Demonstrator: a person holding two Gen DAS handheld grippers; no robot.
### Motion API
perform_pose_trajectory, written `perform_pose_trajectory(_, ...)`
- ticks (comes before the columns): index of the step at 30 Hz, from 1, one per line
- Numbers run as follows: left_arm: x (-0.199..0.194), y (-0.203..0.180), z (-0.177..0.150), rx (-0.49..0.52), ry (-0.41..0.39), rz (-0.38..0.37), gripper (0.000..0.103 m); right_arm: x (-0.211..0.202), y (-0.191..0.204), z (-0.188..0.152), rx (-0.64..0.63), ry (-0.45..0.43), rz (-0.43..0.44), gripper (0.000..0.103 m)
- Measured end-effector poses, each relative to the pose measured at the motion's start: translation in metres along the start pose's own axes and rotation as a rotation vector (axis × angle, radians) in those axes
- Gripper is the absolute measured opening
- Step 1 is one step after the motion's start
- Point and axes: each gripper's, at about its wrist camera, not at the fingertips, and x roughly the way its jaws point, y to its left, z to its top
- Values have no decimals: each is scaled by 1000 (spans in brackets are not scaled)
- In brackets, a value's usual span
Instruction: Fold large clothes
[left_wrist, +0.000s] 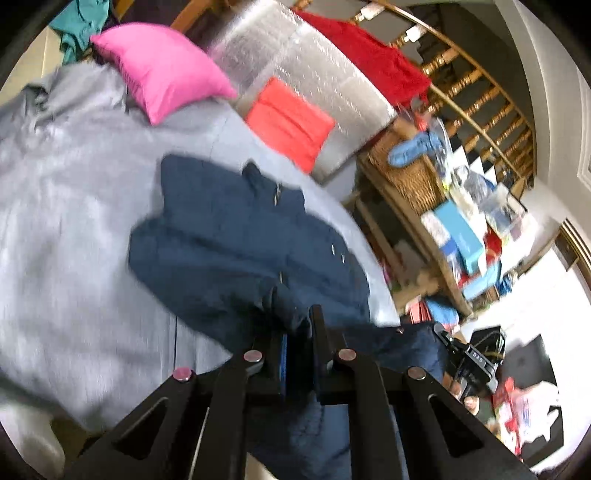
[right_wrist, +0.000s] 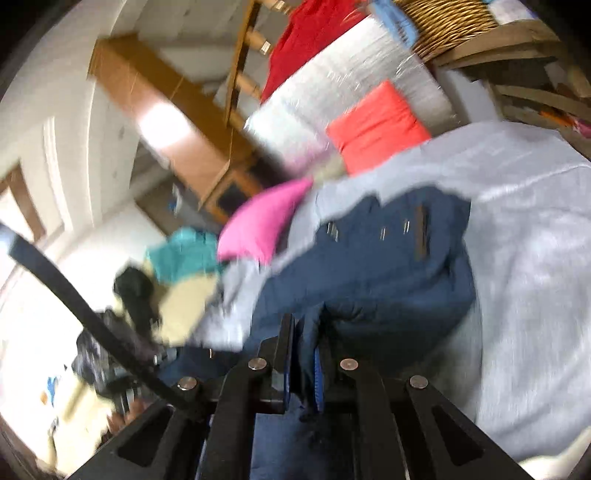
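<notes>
Pinched between the pressed-together fingers of the left tool (left_wrist: 299, 332), a hem of the navy garment (left_wrist: 240, 236) is seen, its crumpled body spread on the grey-sheeted bed (left_wrist: 74, 221) near a pink pillow (left_wrist: 166, 70), while from the right wrist the right tool (right_wrist: 306, 343) is likewise clamped on bunched navy cloth.

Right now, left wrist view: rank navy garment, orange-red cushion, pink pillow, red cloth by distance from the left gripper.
1. navy garment: clamped in the left gripper
2. orange-red cushion: beyond, right of centre
3. pink pillow: upper left; close call with the cushion
4. red cloth: top, farthest
</notes>
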Motion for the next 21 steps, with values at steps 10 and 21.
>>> perform_pose_trajectory(10,78,32,83,-148,-150,99,11,95,-75,84,235,-133,-68,9)
perform_pose_trajectory(21,165,89,128,-279,-158,187,11,176,-143,122,364,-94,-142,9)
